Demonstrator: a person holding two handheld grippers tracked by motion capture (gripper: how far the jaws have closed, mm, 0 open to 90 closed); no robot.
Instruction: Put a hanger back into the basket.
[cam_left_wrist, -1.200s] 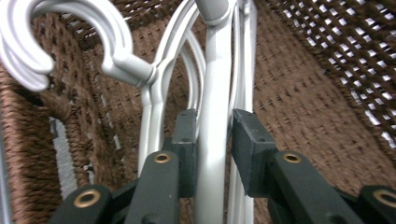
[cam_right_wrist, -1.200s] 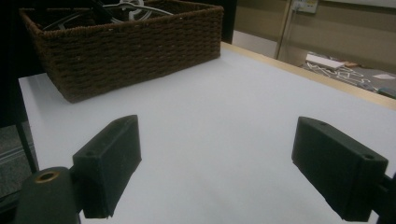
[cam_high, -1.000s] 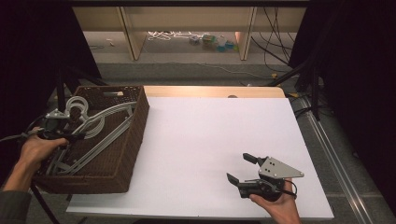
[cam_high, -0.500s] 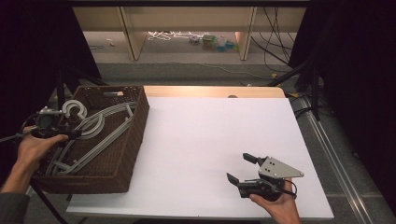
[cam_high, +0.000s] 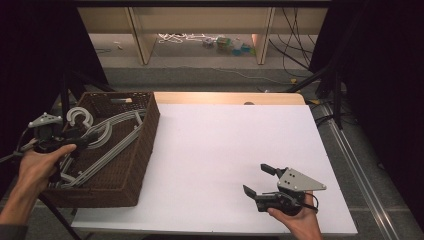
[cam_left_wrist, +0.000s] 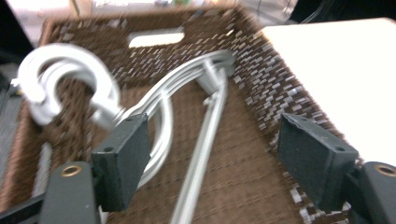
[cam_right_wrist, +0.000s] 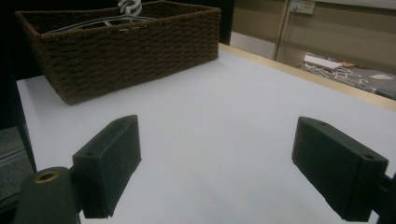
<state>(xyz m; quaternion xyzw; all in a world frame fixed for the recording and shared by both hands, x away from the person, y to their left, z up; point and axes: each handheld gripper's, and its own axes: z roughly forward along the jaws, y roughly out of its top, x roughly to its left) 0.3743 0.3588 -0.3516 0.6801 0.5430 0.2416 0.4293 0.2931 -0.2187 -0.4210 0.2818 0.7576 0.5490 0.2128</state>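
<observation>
A dark brown woven basket (cam_high: 148, 131) stands at the table's left and holds several grey plastic hangers (cam_high: 107, 136), their hooks (cam_high: 79, 116) at the left rim. My left gripper (cam_high: 80, 139) hovers over the basket's left side. Its jaws have just been opening and stand wide; the hangers (cam_left_wrist: 205, 121) lie below and beyond them in the basket (cam_left_wrist: 275, 79), untouched by the pads. My right gripper (cam_high: 258, 180) rests low at the table's near right, open, with bare white tabletop (cam_right_wrist: 210, 93) between its jaws.
The white table (cam_high: 230, 145) stretches from the basket to the right edge. From the right gripper view the basket (cam_right_wrist: 135, 42) is far off to the left. Behind the table are shelf legs (cam_high: 264, 35), cables and small clutter on the floor.
My left gripper has lifted and drawn back to the left from the hanger hooks, with its jaws spread apart. The hangers stay in the basket. The right gripper has not moved.
</observation>
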